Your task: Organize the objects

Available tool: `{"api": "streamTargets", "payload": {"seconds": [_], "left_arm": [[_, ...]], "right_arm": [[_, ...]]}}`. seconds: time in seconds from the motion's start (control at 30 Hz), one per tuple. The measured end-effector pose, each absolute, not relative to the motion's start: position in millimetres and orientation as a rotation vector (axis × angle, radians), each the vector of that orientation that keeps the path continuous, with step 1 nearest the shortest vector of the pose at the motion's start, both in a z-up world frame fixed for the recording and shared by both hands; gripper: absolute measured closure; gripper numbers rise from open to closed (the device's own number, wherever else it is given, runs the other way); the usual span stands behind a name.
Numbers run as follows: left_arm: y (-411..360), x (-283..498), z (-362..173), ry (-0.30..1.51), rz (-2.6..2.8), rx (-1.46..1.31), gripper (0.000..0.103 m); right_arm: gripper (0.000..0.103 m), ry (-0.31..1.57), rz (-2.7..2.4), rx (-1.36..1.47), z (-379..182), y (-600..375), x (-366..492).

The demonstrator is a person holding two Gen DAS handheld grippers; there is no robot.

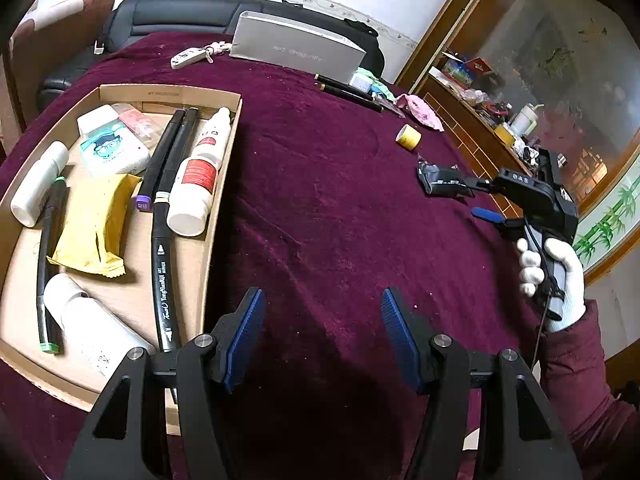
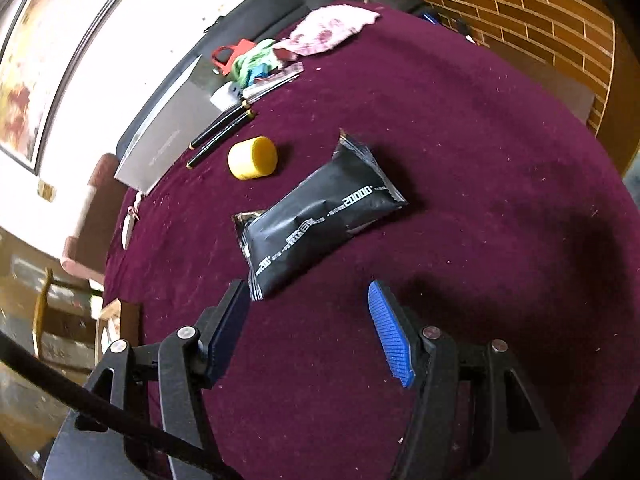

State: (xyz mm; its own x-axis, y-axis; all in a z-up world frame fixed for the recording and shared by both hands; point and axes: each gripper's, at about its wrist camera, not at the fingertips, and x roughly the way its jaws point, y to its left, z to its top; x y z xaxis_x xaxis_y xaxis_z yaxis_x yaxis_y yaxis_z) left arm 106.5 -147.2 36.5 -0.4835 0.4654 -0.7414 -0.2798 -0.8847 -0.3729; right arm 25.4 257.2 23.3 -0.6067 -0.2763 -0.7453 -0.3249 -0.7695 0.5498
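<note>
Most items are already packed in the box [image 1: 224, 160] at left. Left gripper [image 1: 322, 312] is parked wide open, empty, beside it. Right gripper [image 2: 308, 300] is spread wide, nothing held, lined up on the black pouch [image 2: 316, 216]; yellow cap [image 2: 252, 157] lies beyond.

Cardboard tray [image 1: 224, 184] sits on the surface [image 1: 320, 200], left of my left claw [image 1: 323, 336]. In tray: markers [image 1: 162, 160], bottles [image 1: 202, 172] and a packet [image 1: 94, 226], laid side by side. My right claw [image 2: 308, 320] hangs over the surface w/ a snack pouch [image 2: 320, 220] just ahead of its fingertips. Small cylinder [image 2: 252, 157] lies beyond the pouch, then two pens [image 2: 220, 130], side by side. Flat box [image 2: 168, 136] sits behind the pens at far edge. Cloth [image 2: 328, 28] lies far right of the box.
</note>
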Motion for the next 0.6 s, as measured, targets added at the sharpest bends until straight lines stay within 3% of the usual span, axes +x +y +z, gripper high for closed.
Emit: {"api": "streamTargets", "payload": {"seconds": [0.3, 0.53, 0.6], "left_arm": [[-145.6, 106.5, 37.2, -0.279, 2.374, -1.272, 0.048], [-143.9, 105.3, 35.4, -0.275, 2.374, -1.291, 0.048], [-141.3, 105.1, 35.0, -0.264, 2.373, -1.296, 0.048]], "right_arm": [[0.042, 1.099, 2.474, -1.32, 14.5, 255.2, -10.9], [0.042, 0.872, 2.477, -1.365, 10.9, 229.0, -51.0], [0.05, 0.73, 2.513, -1.376, 13.1, 218.4, -55.7]]}}
